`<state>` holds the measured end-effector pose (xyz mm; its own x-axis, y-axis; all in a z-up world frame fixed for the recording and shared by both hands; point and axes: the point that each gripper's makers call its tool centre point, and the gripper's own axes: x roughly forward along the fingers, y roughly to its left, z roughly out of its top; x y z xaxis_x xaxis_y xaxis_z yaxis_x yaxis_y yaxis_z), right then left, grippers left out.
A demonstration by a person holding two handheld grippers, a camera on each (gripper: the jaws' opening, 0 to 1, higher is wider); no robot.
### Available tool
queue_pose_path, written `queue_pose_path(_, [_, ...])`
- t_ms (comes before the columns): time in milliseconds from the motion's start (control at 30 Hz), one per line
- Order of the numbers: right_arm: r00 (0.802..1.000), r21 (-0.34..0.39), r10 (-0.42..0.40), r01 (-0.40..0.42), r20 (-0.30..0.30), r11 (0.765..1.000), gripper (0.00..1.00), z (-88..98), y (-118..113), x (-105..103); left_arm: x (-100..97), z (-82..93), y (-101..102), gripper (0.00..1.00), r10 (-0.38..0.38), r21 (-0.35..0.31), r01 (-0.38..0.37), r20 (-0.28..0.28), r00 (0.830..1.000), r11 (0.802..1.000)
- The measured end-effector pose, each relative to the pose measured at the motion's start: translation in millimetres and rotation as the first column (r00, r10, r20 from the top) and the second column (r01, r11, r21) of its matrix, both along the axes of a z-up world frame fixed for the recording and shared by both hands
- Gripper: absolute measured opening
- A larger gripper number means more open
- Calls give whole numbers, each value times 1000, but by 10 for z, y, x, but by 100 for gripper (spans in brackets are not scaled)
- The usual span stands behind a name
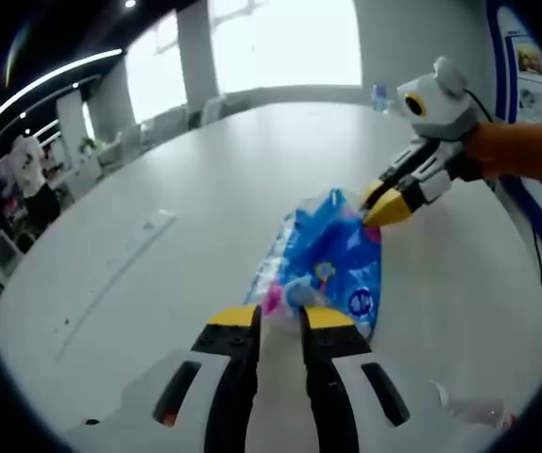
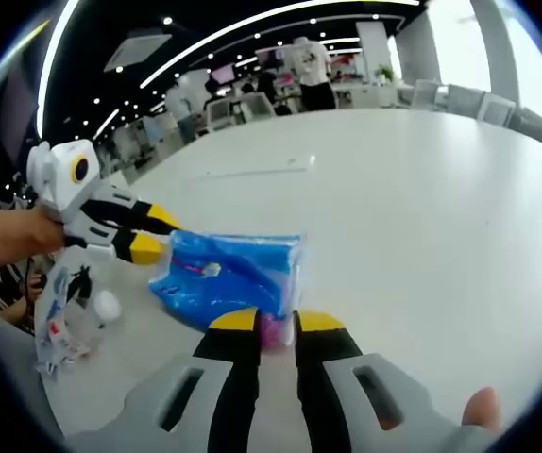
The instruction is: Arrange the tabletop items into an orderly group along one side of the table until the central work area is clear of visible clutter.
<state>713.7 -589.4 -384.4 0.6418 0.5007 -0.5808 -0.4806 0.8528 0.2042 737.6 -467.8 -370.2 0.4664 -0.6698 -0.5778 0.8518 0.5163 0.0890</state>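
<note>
At the bottom centre of the left gripper view, your left gripper (image 1: 281, 319) has its yellow-tipped jaws narrow, pinching the near end of a blue plastic pack (image 1: 332, 260). Toward the upper right of that view, your right gripper (image 1: 381, 204) nips the pack's far corner, jaws nearly closed. In the right gripper view, the pack (image 2: 228, 269) lies left of centre on the white table (image 2: 422, 208), held at both ends. To do this well, lift both ends together, keep the film taut, and carry it toward one edge. A clear plastic bag (image 2: 63, 316) sits at the lower left, near the table's edge, a likely gathering spot.
</note>
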Motion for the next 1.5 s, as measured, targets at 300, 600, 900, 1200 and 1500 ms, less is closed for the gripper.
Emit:
queue_pose_path(300, [1000, 0, 0, 0, -1, 1000, 14, -3, 2, 7, 17, 4, -5, 14, 7, -5, -7, 3, 1000, 1000])
queue_pose_path(600, [1000, 7, -3, 3, -2, 1000, 15, 7, 19, -8, 8, 22, 37, 16, 12, 2, -12, 2, 1000, 1000])
queue_pose_path(900, [1000, 10, -4, 4, 0, 1000, 14, 27, 24, -12, -3, 34, 98, 17, 21, 5, -21, -4, 1000, 1000])
queue_pose_path(1200, [1000, 9, 1, -1, 3, 1000, 15, 45, 59, -7, -38, 21, 133, 18, 23, 9, -23, -10, 1000, 1000])
queue_pose_path(1500, [1000, 7, 0, 0, 3, 1000, 15, 58, 45, -15, -35, 44, 120, 21, 26, 1, -26, -11, 1000, 1000])
